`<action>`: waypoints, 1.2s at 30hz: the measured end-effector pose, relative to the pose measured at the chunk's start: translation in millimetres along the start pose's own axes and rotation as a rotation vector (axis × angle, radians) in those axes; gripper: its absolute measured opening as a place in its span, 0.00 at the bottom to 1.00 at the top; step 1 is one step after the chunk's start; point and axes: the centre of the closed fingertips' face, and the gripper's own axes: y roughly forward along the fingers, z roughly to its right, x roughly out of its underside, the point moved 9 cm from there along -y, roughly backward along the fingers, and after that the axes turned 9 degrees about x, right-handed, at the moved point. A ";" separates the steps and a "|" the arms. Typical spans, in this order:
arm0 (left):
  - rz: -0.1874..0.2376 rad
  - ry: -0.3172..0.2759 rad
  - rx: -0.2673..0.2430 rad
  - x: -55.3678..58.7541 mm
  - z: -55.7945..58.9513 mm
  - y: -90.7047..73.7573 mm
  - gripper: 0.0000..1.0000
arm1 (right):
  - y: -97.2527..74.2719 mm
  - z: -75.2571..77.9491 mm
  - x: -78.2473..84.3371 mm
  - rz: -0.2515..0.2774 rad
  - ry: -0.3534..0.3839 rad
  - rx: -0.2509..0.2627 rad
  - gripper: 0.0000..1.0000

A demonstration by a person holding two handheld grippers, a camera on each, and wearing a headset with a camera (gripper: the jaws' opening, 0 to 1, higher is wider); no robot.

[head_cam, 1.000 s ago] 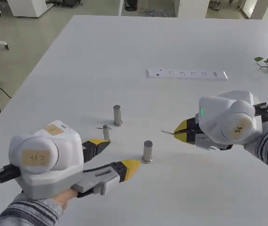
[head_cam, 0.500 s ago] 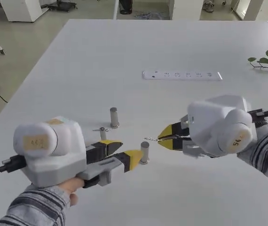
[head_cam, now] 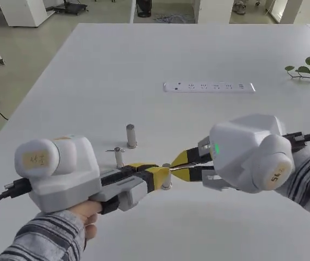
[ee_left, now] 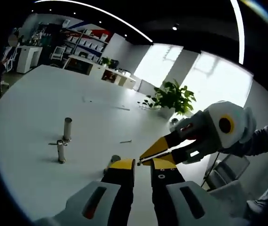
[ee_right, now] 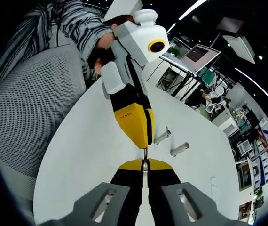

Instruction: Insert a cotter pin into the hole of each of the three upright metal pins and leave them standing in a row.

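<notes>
Obs.: right gripper [head_cam: 174, 167] has its jaws shut tight on a cotter pin [ee_right: 145, 154], held by its tail, with the free end pointing at the left gripper [head_cam: 150, 169]. The left jaws stand a little apart with nothing clamped that I can see; their yellow tips sit just beside the near pin [head_cam: 167, 184], which stands upright on the bench [head_cam: 144, 65]. The cotter pin's tip lies at the left jaw tips, close to the top of the near pin. I cannot tell whether it touches either. The cross-hole is not discernible.

Other parts: middle pin [head_cam: 119, 157] is upright with a fitted cotter [head_cam: 113, 149] through its top. Far pin [head_cam: 130, 135] is upright, and no cotter can be made out in it.

Risks, as judged:
- The near pin looks unsupported. A cotter tip that misses the hole would push sideways on the top and could tip it over — it might then roll toward the middle pin.
- The cotter pin is thin and gripped at one end, so any contact could swivel it in the jaws and spoil the aim.
- The left jaw tips crowd the target. They hide much of the near pin from the head view and could knock the cotter pin or the right jaws.
- Closing the left jaws off-centre on the near pin could turn its hole away from the approach line.
</notes>
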 end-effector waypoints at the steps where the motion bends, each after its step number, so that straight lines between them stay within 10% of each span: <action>1: 0.000 -0.001 0.001 0.0 0.2 0.1 0.08 | -0.2 0.0 -0.7 0.003 -0.001 0.001 0.00; 21: -0.019 -0.008 0.006 2.0 -1.3 -1.3 0.00 | -2.4 -1.0 -8.1 0.030 -0.014 -0.004 0.00; 27: -0.103 0.151 0.013 1.3 -0.1 -1.8 0.00 | -2.1 -2.6 -6.1 0.043 0.073 -0.027 0.00; 36: -0.188 0.384 0.054 4.6 4.0 -4.2 0.00 | -5.8 -5.7 6.9 0.069 0.412 -0.100 0.07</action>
